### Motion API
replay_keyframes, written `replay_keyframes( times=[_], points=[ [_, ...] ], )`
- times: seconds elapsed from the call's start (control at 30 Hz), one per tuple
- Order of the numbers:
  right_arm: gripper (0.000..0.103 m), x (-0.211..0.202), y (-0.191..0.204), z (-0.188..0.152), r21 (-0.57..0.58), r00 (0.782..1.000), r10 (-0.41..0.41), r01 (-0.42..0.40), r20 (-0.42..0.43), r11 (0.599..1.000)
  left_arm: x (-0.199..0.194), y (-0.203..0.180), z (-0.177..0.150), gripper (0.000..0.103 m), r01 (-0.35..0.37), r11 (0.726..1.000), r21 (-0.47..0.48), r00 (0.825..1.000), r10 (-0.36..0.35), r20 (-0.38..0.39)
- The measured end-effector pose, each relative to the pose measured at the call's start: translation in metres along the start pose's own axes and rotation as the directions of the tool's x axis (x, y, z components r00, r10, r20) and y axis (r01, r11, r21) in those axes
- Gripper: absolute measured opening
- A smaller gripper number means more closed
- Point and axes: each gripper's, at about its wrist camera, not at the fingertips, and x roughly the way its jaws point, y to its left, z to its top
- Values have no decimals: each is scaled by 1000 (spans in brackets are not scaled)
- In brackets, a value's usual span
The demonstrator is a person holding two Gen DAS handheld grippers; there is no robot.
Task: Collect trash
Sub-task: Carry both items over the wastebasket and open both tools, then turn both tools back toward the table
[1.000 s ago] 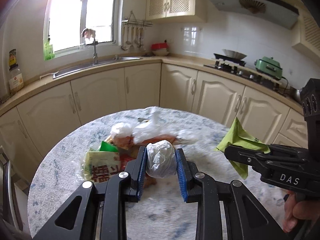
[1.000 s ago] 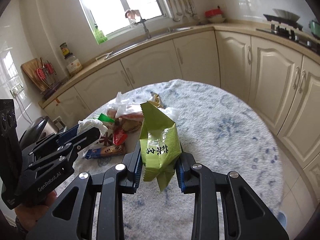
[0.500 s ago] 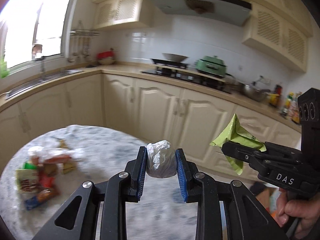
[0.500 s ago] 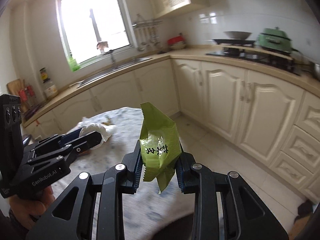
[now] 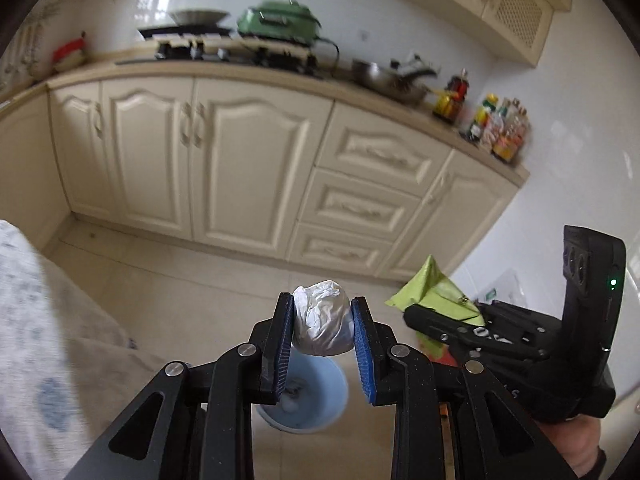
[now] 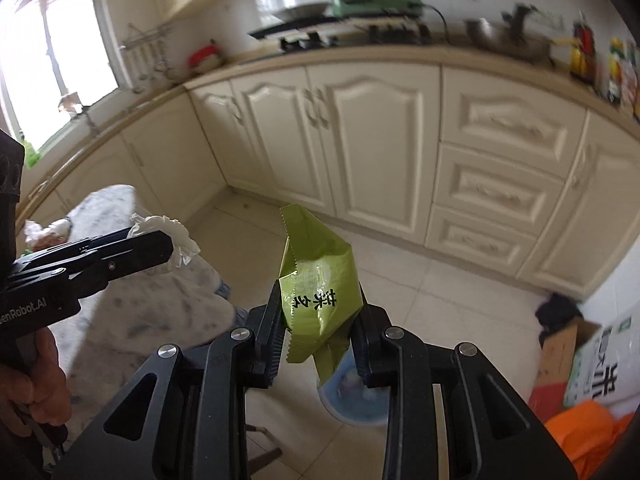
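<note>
Kitchen: cream cabinets [image 5: 256, 160] ahead, tiled floor [image 5: 192, 296] below. Since second ago swung both tongs off cloth-covered counter [image 5: 36, 320], trash pile there left behind. My left tongs [image 5: 323, 320] stayed clamped on white crumpled wad [image 5: 322, 322]; my right tongs [image 6: 318, 320] stayed clamped on green snack wrapper [image 6: 316, 276]. Pale blue bin [image 5: 320, 404] came into view on floor, just below and beyond both tongs. Judged: carry nearly over, release into bin next; more trash waiting back on counter.
</note>
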Motion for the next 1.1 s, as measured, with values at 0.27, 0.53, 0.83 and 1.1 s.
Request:
replay_keyframes(
  times=[0.27, 0.53, 0.83, 1.1],
  points=[
    [29, 67, -63, -26, 124, 990, -19, 36, -139, 992, 119, 21, 17, 25, 37, 997, -68, 977, -50, -206],
    [45, 115, -103, -56, 225, 971, 4, 51, -240, 973, 239, 50, 46, 61, -54, 993, -100, 926, 12, -377],
    [101, 117, -114, -71, 287, 969, -34, 106, -247, 952, 246, 44, 62, 94, -151, 985, -89, 935, 113, -335],
    [103, 95, -91, -59, 282, 977, -35, 94, -208, 955, 187, 21, 79, 97, -188, 980, -59, 967, 174, -187]
  ],
)
